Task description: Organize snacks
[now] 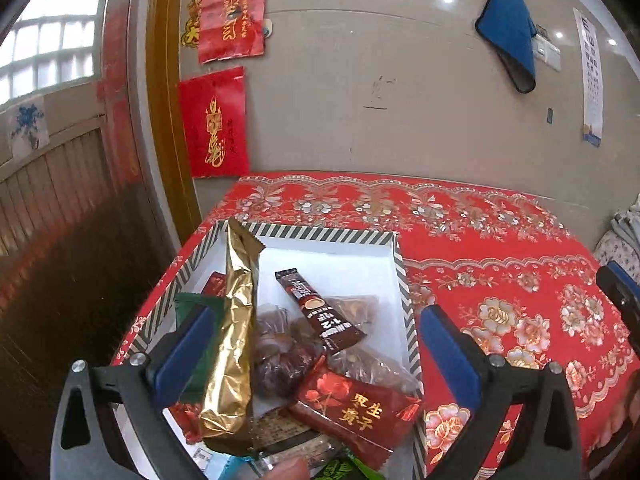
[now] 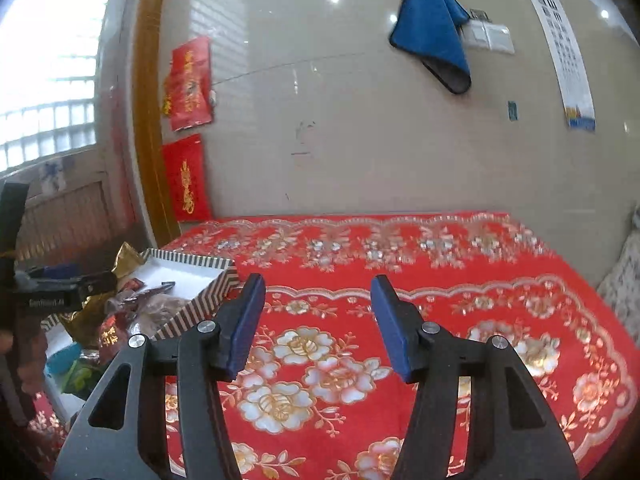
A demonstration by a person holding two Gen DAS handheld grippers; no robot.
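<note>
Just above the striped-rim box (image 1: 404, 280) at the left end of the red floral tablecloth (image 1: 500, 280), the left gripper (image 1: 316, 344) hangs with jaws spread wide, clasping nothing. Inside lie a gold foil packet (image 1: 236, 320), a Nescafé stick (image 1: 320, 312) and a red rose-printed snack pack (image 1: 352, 404). Off to the side, the right gripper (image 2: 318, 320) hovers over bare cloth, jaws apart and empty.

A crinkled gold foil snack packet (image 1: 234, 340) shines glossy inside the striped cardboard box (image 1: 404, 280), whose white lining looks matt. The red flowered cloth (image 2: 460, 280) over the bench has a satiny sheen. The beige wall tiles (image 2: 340, 140) are smooth and glossy, mirroring lights. A soft blue cloth (image 2: 434, 28) hangs matt.
</note>
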